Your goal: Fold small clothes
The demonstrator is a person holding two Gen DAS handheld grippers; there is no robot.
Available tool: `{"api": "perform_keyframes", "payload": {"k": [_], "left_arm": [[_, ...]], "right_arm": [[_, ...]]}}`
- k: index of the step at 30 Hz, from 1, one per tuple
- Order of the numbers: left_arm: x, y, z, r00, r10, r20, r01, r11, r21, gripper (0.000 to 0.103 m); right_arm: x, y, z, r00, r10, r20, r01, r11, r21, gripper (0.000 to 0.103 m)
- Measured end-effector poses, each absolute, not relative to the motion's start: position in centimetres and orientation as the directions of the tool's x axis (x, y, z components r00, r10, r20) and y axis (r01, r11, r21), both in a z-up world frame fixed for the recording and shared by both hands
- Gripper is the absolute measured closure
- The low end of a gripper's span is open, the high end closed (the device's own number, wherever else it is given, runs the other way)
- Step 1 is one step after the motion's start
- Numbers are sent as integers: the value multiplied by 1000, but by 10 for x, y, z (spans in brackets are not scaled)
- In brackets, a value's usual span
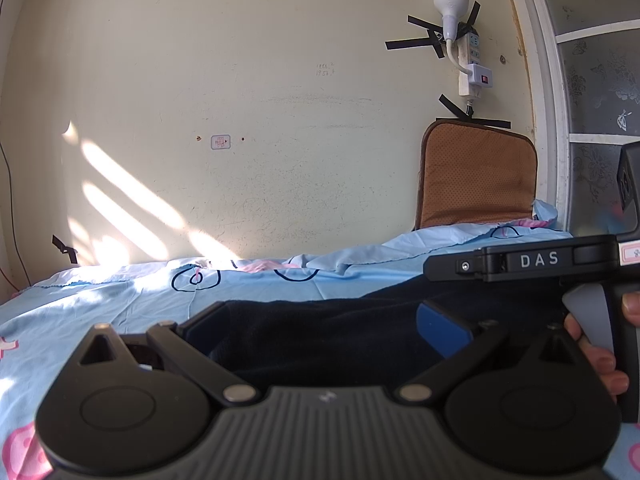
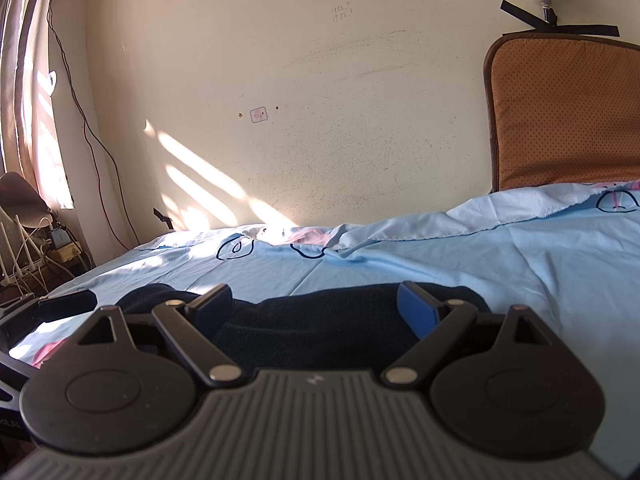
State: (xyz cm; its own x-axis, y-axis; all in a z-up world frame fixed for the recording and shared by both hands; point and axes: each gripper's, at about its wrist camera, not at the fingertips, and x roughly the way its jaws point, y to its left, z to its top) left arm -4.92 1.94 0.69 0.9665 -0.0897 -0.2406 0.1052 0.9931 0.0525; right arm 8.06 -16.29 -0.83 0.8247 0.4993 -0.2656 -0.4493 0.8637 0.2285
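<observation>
I have both grippers low over the bed [image 2: 540,264], and the dark garment [image 1: 332,332] lies flat on the light blue sheet directly ahead of them, filling the space at 6 o'clock in both wrist views. The left gripper [image 1: 320,328] has its jaws wide apart with the cloth lying between the fingers, not pinched. The right gripper [image 2: 316,312] is the same: jaws spread, dark fabric between them, nothing clamped. In the left wrist view the right gripper's body and the hand [image 1: 600,348] on its trigger sit at 3 o'clock, just beside my left tool.

I judge this to be the approach before a grasp: both tools are lined up along the near edge of the garment, ready to pinch it. The next move calls for closing each pair of jaws on one layer of edge only, without catching the sheet beneath, then lifting both together so the fold stays even.

Around me: a brown cushion [image 2: 568,116] leans on the wall at 2 o'clock, a taped power strip [image 1: 472,68] with a bulb above it, and cables [image 2: 36,248] at 9 o'clock off the bed. The rumpled sheet ridge at 12 o'clock could snag a forward fold.
</observation>
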Motion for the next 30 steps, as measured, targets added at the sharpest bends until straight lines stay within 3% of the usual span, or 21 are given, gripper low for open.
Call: {"api": "perform_keyframes", "payload": {"k": [10,13,15,19,23,26,28,30], "left_arm": [[-46,22,8,962,-90,-260,99,995,21,0],[-49,22,8,964,-93,-247,103,994,26,0],[-51,23,9,965,-114,-237,122,992,19,0],[-54,34,15,957,-171,-233,161,985,-62,1],[-50,46,30,927,-274,-255,225,953,-204,3],[-40,47,38,885,-361,-293,282,918,-279,13],[-26,44,33,835,-403,-374,293,902,-319,34],[-4,39,16,758,-397,-518,245,909,-338,51]], "right_arm": [[77,-170,-6,819,513,-257,-448,852,272,12],[54,-193,10,802,576,-156,-491,786,375,12],[36,-211,22,842,527,-115,-462,815,349,12],[22,-261,19,891,417,-181,-320,858,401,11],[32,-303,-15,813,503,-294,-218,730,647,10],[42,-305,-35,761,569,-310,-177,643,745,10],[47,-296,-34,760,563,-325,-176,659,731,10],[55,-281,-33,735,575,-360,-186,681,708,12]]}}
